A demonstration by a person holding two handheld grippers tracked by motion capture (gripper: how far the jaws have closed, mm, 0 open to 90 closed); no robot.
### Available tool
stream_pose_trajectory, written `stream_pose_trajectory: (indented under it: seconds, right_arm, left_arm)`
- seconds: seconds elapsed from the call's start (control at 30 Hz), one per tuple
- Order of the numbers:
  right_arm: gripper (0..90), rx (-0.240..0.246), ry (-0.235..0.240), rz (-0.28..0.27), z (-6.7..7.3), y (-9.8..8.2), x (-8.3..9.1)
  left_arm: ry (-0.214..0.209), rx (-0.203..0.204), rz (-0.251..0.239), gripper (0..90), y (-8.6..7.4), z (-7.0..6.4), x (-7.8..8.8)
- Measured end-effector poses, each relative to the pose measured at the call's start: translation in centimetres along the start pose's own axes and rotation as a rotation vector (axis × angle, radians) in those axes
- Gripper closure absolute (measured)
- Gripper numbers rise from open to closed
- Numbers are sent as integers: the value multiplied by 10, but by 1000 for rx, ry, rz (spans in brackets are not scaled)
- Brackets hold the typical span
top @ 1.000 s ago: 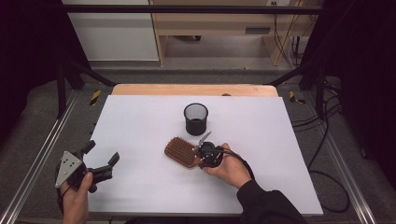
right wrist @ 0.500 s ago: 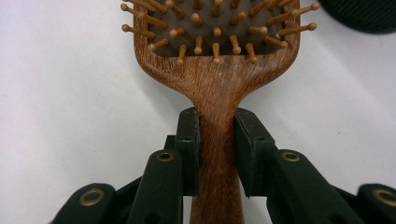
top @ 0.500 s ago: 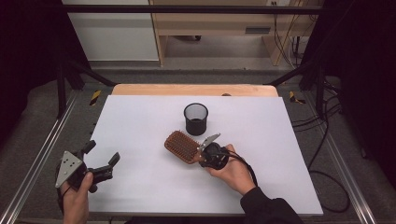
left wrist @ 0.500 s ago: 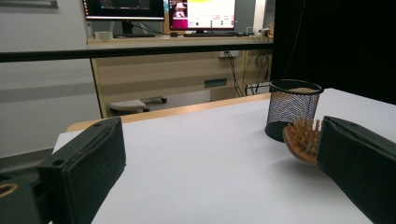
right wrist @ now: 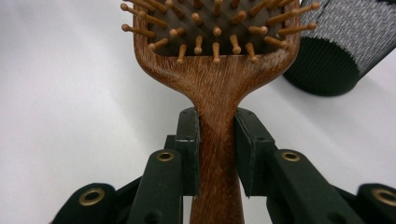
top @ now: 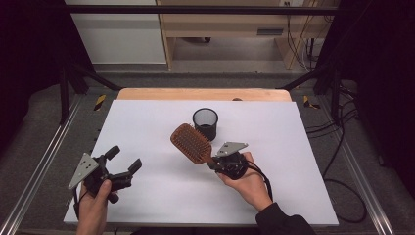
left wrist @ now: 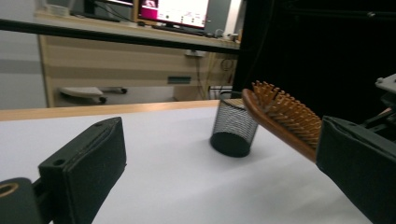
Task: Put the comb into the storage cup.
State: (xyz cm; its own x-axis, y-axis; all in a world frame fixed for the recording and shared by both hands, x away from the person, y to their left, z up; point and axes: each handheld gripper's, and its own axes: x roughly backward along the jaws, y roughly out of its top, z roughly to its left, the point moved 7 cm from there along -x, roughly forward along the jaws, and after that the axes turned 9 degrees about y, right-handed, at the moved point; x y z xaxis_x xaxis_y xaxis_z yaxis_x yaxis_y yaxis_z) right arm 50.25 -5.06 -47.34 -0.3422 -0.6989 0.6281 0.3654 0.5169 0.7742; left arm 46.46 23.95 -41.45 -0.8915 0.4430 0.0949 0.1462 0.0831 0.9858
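Note:
A brown wooden hairbrush [top: 190, 142] hangs above the white table, bristles up, its head tilted toward a black mesh cup [top: 205, 123]. My right gripper [top: 214, 164] is shut on its handle; the right gripper view has both pads pressed on the handle [right wrist: 217, 154] just below the bristled head, with the cup [right wrist: 343, 44] at the upper right. My left gripper [top: 125, 159] hovers open near the table's front left corner, nothing between its jaws. In the left gripper view the brush [left wrist: 282, 116] crosses in front of the cup [left wrist: 233, 126].
The white table top [top: 147, 122] has a wooden strip [top: 205, 94] along its far edge. Metal frame rails [top: 46, 156] run along both sides. Cables [top: 342, 161] lie on the floor at the right. A wooden shelf unit [top: 230, 34] stands behind the table.
The right gripper has lifted the hairbrush off the table and tilted its head up toward the cup. The left gripper has moved right and forward, over the table's corner.

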Motion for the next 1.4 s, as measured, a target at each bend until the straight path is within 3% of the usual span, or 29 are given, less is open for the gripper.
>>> stream_pose_trajectory:
  seconds: [0.17, 0.3, 0.4, 0.47, 0.57, 0.87, 1.17, 1.4]
  right_arm:
    - [729, -10, -3, -86, -1, 6, 6]
    - [729, -9, 3, -120, 0, 9, 8]
    - [729, -1, 6, -143, 2, 13, 10]
    - [729, 1, 7, -158, 3, 16, 11]
    - [729, 5, 11, -178, 4, 18, 13]
    - [729, 12, 7, -222, 7, 24, 19]
    - [729, 3, 6, -257, 6, 27, 24]
    - [729, 7, 3, -272, 7, 28, 26]
  left_arm:
    - [-49, 37, 19, 23, 12, -17, -19]
    - [-79, 27, 36, 26, 23, -32, -37]
    - [-111, 43, 42, 26, 32, -44, -48]
    - [-112, 24, 52, 24, 34, -49, -55]
    - [-124, 62, 61, 27, 37, -55, -63]
    - [-143, 110, 72, 26, 41, -68, -76]
    - [-192, 123, 72, 25, 48, -84, -79]
    - [-198, 107, 84, 23, 50, -93, -85]
